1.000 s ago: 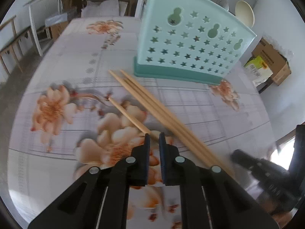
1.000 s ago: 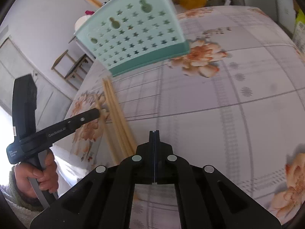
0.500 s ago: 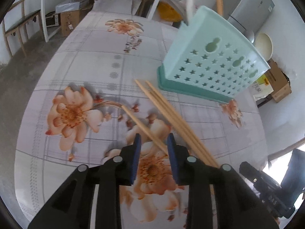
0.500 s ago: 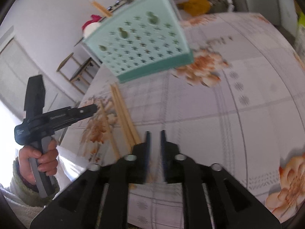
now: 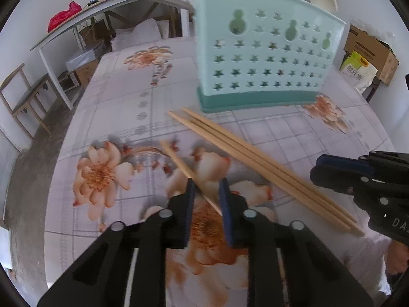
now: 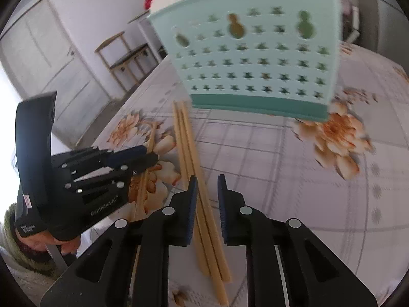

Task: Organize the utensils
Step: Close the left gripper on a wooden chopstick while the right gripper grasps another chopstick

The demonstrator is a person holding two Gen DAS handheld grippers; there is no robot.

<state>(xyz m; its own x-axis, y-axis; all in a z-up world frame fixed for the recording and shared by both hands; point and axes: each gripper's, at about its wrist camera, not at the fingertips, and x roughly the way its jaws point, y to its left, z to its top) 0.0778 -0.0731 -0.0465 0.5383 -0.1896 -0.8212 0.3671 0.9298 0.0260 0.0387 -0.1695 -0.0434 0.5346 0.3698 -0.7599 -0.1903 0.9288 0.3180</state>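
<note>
A pale teal utensil holder [image 5: 265, 58] [image 6: 255, 56] with star holes stands upright on the flowered tablecloth. Three wooden chopsticks [image 5: 255, 153] [image 6: 189, 148] lie together in front of it, and a single chopstick [image 5: 176, 158] [image 6: 149, 151] lies apart. My left gripper [image 5: 207, 189] [image 6: 143, 156] straddles the single chopstick; its jaws are closing, with a gap still showing beside the stick. My right gripper [image 6: 207, 189] [image 5: 319, 168] straddles the bundle of three, its jaws closing too, with free space on the right side.
The tablecloth [image 5: 115, 97] runs far to the left and behind the holder. Off the table are cardboard boxes [image 5: 370, 48], a wooden stool [image 5: 25, 97], a white bench [image 5: 102, 12] and a door [image 6: 51, 58]. A person's hand [image 6: 38, 243] holds the left gripper.
Both grippers were nearly shut a second ago and have opened. The right gripper has swung left over the three chopsticks. The left gripper now has the single chopstick between its jaws.
</note>
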